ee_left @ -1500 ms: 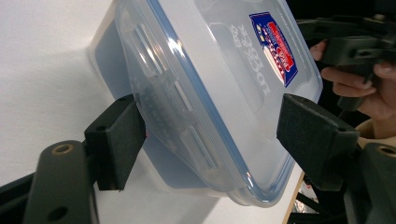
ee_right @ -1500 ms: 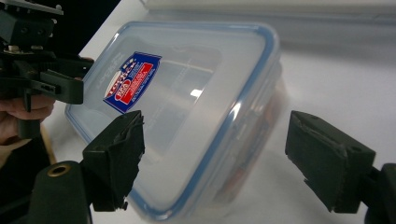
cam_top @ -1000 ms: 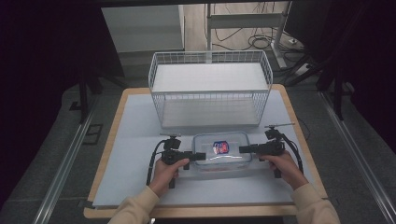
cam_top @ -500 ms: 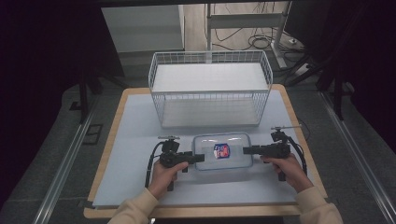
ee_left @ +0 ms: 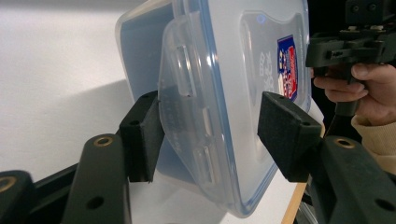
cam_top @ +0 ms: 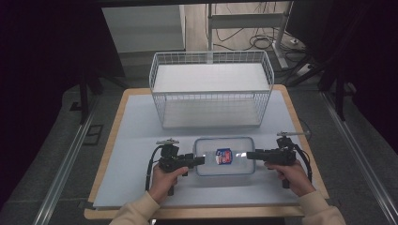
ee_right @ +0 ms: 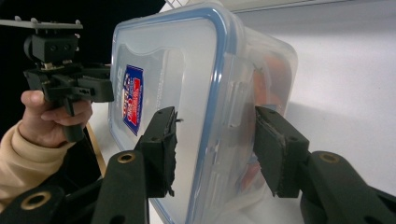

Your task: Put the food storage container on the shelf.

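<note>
A clear plastic container with a blue-rimmed lid and a red and blue label lies flat on the white mat, near the front edge. My left gripper is at its left short end and my right gripper at its right short end. In the left gripper view the open jaws straddle the lid's end latch; one pad touches it, the other stands clear. In the right gripper view the open jaws straddle the other latch with gaps on both sides. Something orange shows through the wall.
A white wire basket stands on the mat behind the container, a hand's width away. The wooden table edge runs close below the person's hands. Bare mat lies to the left and right of the grippers.
Both grippers have drifted slightly toward the near edge of the table while staying at the container's ends. The container has stayed in about the same place.
</note>
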`<action>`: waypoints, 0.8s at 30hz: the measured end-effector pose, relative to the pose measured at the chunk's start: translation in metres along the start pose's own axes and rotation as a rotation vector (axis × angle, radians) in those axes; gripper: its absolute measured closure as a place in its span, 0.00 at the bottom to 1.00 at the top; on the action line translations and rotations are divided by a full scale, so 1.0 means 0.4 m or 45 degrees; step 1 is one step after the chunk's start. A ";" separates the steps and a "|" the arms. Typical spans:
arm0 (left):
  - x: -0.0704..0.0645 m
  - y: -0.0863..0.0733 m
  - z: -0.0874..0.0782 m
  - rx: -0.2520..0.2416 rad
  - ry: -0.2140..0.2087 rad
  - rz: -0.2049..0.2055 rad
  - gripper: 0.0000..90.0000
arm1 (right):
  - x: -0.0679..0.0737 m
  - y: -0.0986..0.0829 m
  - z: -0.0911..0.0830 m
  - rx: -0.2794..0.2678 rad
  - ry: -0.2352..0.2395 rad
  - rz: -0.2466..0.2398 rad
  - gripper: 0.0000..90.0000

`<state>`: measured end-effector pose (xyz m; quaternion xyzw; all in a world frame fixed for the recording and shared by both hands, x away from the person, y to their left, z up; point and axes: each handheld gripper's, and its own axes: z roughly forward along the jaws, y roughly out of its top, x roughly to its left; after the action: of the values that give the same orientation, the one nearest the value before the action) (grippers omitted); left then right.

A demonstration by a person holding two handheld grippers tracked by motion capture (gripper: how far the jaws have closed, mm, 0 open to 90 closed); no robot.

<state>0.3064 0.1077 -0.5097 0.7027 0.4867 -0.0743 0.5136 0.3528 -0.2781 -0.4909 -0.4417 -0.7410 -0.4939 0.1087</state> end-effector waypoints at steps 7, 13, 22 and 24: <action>-0.007 -0.002 -0.005 -0.007 0.009 0.024 0.49 | 0.006 -0.007 -0.004 -0.017 -0.007 0.000 0.58; -0.018 -0.001 -0.011 -0.027 0.028 0.057 0.50 | 0.015 -0.011 -0.007 -0.040 -0.019 -0.011 0.58; -0.031 0.005 -0.030 -0.057 0.042 0.086 0.50 | 0.030 -0.009 -0.009 -0.056 -0.012 -0.009 0.58; -0.036 0.008 -0.036 -0.066 0.040 0.104 0.50 | 0.038 -0.006 -0.013 -0.073 -0.013 -0.022 0.58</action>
<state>0.2957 0.1103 -0.4921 0.7097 0.4672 -0.0294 0.5265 0.3408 -0.2745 -0.4807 -0.4409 -0.7309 -0.5135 0.0879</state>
